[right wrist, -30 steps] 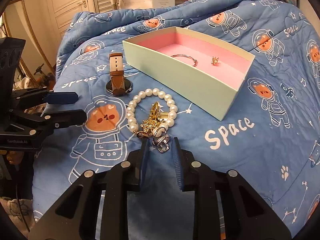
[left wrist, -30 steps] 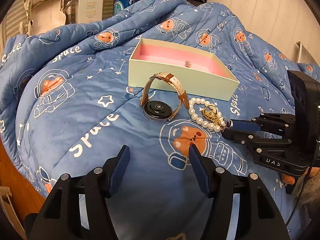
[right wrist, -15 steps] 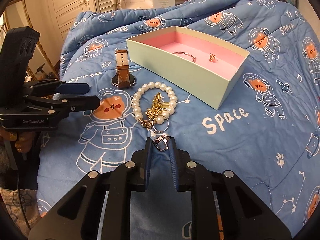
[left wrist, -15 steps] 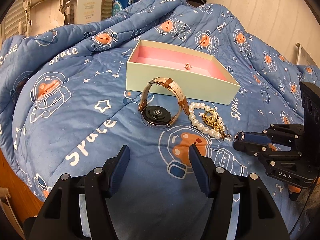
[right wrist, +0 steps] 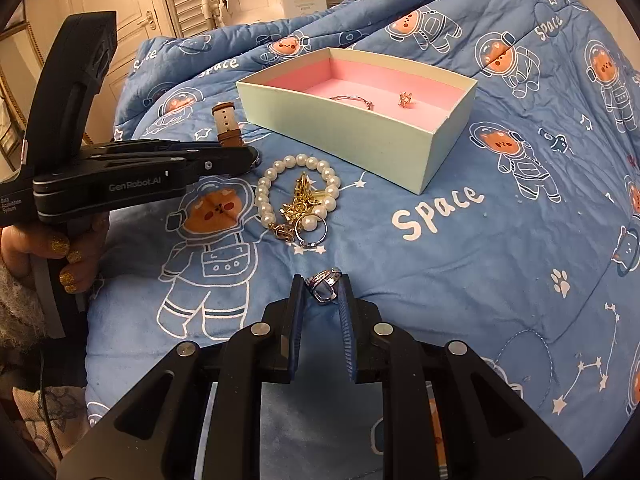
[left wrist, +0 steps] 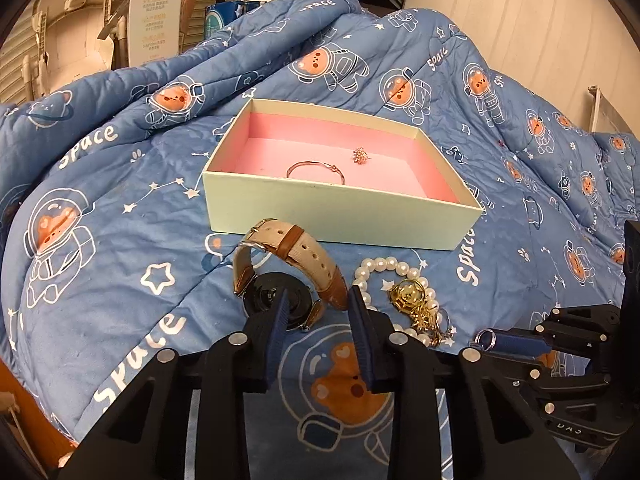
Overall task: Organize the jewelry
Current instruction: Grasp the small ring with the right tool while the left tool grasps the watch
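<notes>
A pale green box with a pink lining lies on the blue quilt and holds a thin bangle and a small sparkly earring. My right gripper is shut on a silver ring, lifted just above the quilt; it shows at the right in the left wrist view. My left gripper is open, its fingers straddling the watch with a tan strap. A pearl bracelet, gold charms and another ring lie beside the watch.
The quilt rises in folds behind the box. A white carton and a white appliance stand beyond the bed. A door is at the far left. The bed's wooden edge shows at lower left.
My right gripper closed on the silver ring and pulled it back from the pile. My left gripper moved forward until its fingers reached the watch.
</notes>
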The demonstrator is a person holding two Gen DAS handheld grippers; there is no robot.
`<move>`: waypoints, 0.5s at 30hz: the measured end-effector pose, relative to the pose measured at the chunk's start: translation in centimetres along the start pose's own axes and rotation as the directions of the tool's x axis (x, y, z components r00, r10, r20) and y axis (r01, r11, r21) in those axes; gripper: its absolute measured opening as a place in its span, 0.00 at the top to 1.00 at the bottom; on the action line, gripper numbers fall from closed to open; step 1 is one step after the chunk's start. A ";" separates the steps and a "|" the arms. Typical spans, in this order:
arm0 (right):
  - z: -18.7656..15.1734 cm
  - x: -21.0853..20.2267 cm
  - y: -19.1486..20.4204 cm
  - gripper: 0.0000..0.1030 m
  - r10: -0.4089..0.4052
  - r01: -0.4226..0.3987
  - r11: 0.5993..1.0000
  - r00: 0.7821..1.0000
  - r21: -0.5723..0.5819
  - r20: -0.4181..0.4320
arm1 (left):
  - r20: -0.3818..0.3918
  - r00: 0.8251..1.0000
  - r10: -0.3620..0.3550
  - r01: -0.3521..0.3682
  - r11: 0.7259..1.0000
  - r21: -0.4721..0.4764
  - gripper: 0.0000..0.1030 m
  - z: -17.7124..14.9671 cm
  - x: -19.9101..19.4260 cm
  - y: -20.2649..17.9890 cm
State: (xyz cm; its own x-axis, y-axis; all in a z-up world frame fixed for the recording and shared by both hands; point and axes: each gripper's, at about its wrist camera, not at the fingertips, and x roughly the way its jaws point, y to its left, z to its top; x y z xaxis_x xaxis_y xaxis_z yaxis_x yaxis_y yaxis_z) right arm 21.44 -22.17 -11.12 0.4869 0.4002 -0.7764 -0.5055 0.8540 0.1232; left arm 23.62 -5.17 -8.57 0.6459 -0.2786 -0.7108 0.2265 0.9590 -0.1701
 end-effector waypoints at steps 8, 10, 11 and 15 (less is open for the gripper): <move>0.0 0.0 -0.2 0.83 0.002 -0.002 1.000 1.000 0.007 0.002 | 0.005 1.000 0.004 -0.004 1.000 -0.006 0.90 0.2 0.2 -0.2; 0.0 0.0 -0.2 0.83 0.003 -0.003 1.000 1.000 0.010 0.002 | 0.011 1.000 -0.007 0.007 1.000 -0.018 0.90 0.2 -0.1 0.1; 0.0 0.0 -0.2 0.83 0.005 -0.005 1.000 1.000 0.014 0.003 | 0.013 1.000 -0.012 0.012 1.000 -0.024 0.90 0.2 -0.3 0.2; 0.1 -0.3 -0.4 0.83 0.016 -0.016 0.999 1.000 0.036 0.009 | 0.021 0.999 -0.031 0.031 0.999 -0.035 0.90 0.0 -1.3 0.4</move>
State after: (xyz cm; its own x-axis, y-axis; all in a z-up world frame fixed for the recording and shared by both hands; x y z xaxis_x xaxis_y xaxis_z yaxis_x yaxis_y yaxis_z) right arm 21.60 -22.56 -10.89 0.4854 0.4168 -0.7685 -0.4877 0.8587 0.1577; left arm 22.93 -4.46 -7.71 0.6537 -0.3089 -0.6908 0.2210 0.9510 -0.2161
